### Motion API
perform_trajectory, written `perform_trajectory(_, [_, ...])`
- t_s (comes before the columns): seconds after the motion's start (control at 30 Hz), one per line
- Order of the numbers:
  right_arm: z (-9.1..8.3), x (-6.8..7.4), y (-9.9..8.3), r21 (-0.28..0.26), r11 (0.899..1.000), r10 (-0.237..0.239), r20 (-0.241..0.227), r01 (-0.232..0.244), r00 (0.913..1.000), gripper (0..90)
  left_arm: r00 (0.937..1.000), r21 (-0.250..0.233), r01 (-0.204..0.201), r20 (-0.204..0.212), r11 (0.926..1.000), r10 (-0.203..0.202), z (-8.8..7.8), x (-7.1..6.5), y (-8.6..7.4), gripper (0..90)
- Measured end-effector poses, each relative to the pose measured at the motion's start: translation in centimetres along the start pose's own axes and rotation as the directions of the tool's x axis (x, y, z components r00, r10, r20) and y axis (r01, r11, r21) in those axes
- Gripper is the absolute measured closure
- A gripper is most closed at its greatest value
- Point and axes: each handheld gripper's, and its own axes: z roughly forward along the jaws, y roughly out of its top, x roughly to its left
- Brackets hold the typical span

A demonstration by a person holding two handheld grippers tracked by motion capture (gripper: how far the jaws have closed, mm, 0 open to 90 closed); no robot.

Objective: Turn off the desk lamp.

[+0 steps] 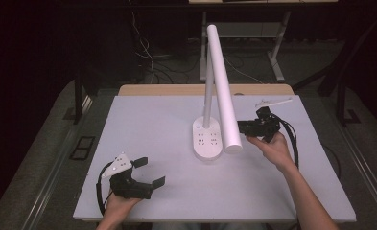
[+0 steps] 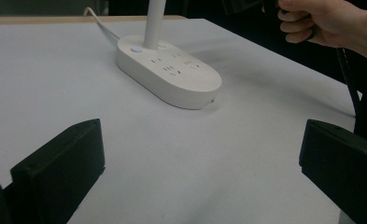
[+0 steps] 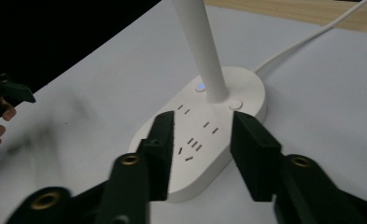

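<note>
Far left, near the front edge of the bench (image 1: 143, 120): left hand-held gripper (image 1: 147, 173), resting low over the white surface, jaws spread wide with nothing between them. In the left gripper view, both black jaws far apart at the frame's bottom corners, bare bench between. Probably parked there, waiting out of the way.

Toward the middle: desk lamp with a white oval base (image 1: 207, 140), sitting flat on the bench. Sockets moulded into the top of the base, a small blue light (image 3: 200, 86) and a round button (image 3: 235, 104) either side of the upright stem (image 1: 208, 96). Long tubular lamp head (image 1: 222, 86) folded down, slanting from the back of the scene to end just right of the base. White cord (image 3: 307, 39) running off the rear of the base toward the far edge.

Right of the lamp: right hand-held gripper (image 1: 246, 127), held in the air close to the low end of the lamp head, pointed left at the lamp. In the right gripper view, jaws partly parted, gripping nothing, framing the socket end of the base from above. Likely lined up for an approach to the lamp, whether head, base or button cannot be told. Black cable looping down from it past the wrist.

Surface: plain matte white sheet over a wooden top, a strip of wood showing at the back. Small white bracket-like piece (image 1: 274, 101) near the far right corner. Beyond: dark room, grey floor, tangled cables and white table legs behind.
</note>
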Motion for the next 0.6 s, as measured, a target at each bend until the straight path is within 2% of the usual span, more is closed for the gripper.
perform_trajectory(0.03, [0.0,0.0,0.0,0.0,1.0,0.0,0.0,0.0,1.0,53.8,1.0,-0.001,0.002,-0.001,1.0,-0.002,0.0,0.0,0.0,0.0])
perform_trajectory(0.2, [-1.7,0.9,-1.4,-0.012,1.0,0.011,0.057,-0.011,0.9983,30.5,1.0,0.003,-0.004,0.002,1.0,0.004,0.1,-0.1,0.0,0.0])
perform_trajectory(0.23, [-1.7,0.9,-1.4,-0.012,1.0,0.011,0.057,-0.011,0.9983,30.5,1.0,0.003,-0.003,0.002,1.0,0.003,0.1,-0.1,0.0,0.0])
perform_trajectory(0.27, [-1.9,1.0,-1.7,-0.01,1.0,0.013,0.064,-0.012,0.9978,25.8,1.0,0.002,-0.004,0.003,1.0,0.004,0.1,-0.1,0.0,0.0])
perform_trajectory(0.3, [-2.5,1.2,-2.1,-0.013,1.0,0.02,0.071,-0.019,0.9972,17.1,1.0,0.001,-0.003,0.003,1.0,0.003,0.1,-0.1,0.0,0.0])
perform_trajectory(0.47, [-3.5,1.6,-3.1,-0.016,1.0,0.018,0.08,-0.017,0.9966,10.1,1.0,-0.001,-0.001,0.003,1.0,0.001,0.1,-0.1,0.0,0.0])
perform_trajectory(0.5, [-4.1,1.7,-3.9,-0.002,1.0,0.016,0.088,-0.016,0.996,0.3,1.0,0.0,-0.003,0.002,1.0,0.003,0.1,-0.1,0.0,0.0])
perform_trajectory(0.6, [-4.6,1.8,-4.6,0.005,1.0,0.017,0.1,-0.017,0.9949,0.6,1.0,-0.002,-0.002,0.001,1.0,0.002,0.1,-0.1,0.0,0.0])
